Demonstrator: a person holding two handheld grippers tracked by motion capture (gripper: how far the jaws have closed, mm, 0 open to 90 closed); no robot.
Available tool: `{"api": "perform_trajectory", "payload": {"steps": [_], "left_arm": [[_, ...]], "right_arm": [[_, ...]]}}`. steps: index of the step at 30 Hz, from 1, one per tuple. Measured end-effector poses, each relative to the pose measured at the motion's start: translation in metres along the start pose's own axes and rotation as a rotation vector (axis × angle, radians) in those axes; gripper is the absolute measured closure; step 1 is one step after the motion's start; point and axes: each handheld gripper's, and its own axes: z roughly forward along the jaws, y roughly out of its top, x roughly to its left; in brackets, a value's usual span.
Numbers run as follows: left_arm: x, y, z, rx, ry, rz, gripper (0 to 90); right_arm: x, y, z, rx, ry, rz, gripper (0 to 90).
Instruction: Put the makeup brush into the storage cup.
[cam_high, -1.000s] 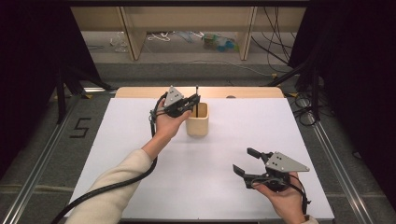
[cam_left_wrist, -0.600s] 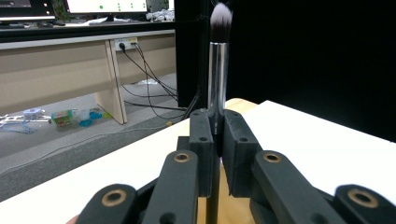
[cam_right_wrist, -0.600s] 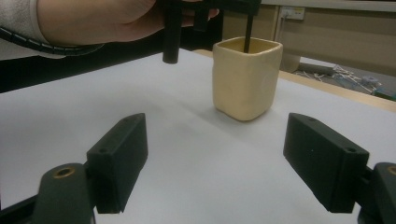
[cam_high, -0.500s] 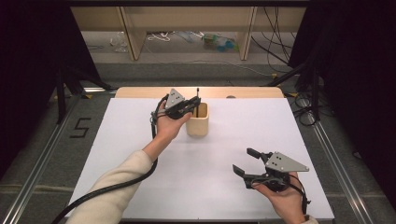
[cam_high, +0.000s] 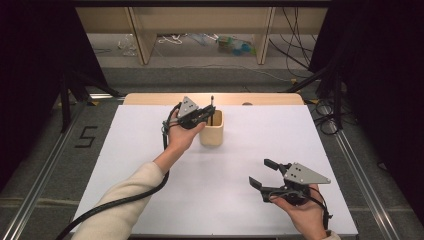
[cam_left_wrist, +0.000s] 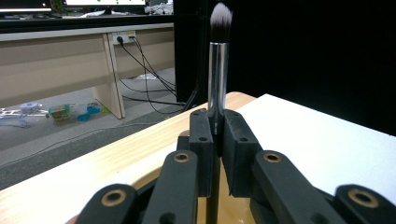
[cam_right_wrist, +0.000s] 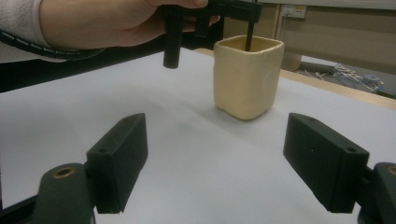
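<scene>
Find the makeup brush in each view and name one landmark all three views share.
High view: the makeup brush stands upper centre, above the cup.
Left gripper view: brush at centre, upright, clamped between the jaws.
Right gripper view: its dark handle enters the cup, top centre.
Shared landmark: the white table.

The high view looks forward and down from above the person's side onto the whole white table (cam_high: 150, 150), with the floor beyond. The left gripper view sits close behind its jaws, facing level past an upright brush (cam_left_wrist: 217, 70). The right gripper view looks low across the table at the cream cup (cam_right_wrist: 247, 74), which the high view shares (cam_high: 212, 131).
</scene>
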Motion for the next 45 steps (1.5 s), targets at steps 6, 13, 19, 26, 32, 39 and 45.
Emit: {"api": "perform_trajectory", "payload": {"steps": [6, 13, 19, 26, 32, 39, 45], "left_arm": [[0.001, 0.0, 0.0, 0.0, -0.001, -0.002, 82.6], [0.002, 0.002, -0.001, -0.004, 0.003, -0.006, 78.0], [0.002, 0.005, -0.002, 0.018, 0.02, -0.046, 21.1], [0.005, 0.004, -0.008, 0.032, 0.037, -0.037, 10.3], [0.006, 0.005, -0.013, 0.025, 0.032, -0.035, 8.3], [0.007, 0.006, -0.021, 0.019, 0.028, -0.026, 6.2], [0.006, 0.007, -0.03, 0.017, 0.021, -0.002, 4.6]], "right_arm": [[0.0, 0.0, 0.0, 0.001, 0.004, 0.001, 23.0], [0.0, 0.0, 0.001, 0.003, 0.006, 0.001, 23.0], [0.0, 0.0, 0.0, 0.004, 0.006, 0.002, 22.5], [-0.001, 0.0, 0.002, -0.011, 0.004, -0.022, 22.3], [-0.001, 0.0, 0.002, -0.011, 0.006, -0.022, 22.2], [0.0, 0.0, 0.001, 0.002, 0.012, 0.001, 22.2], [-0.001, 0.001, 0.001, -0.012, 0.001, -0.023, 22.2]]}}
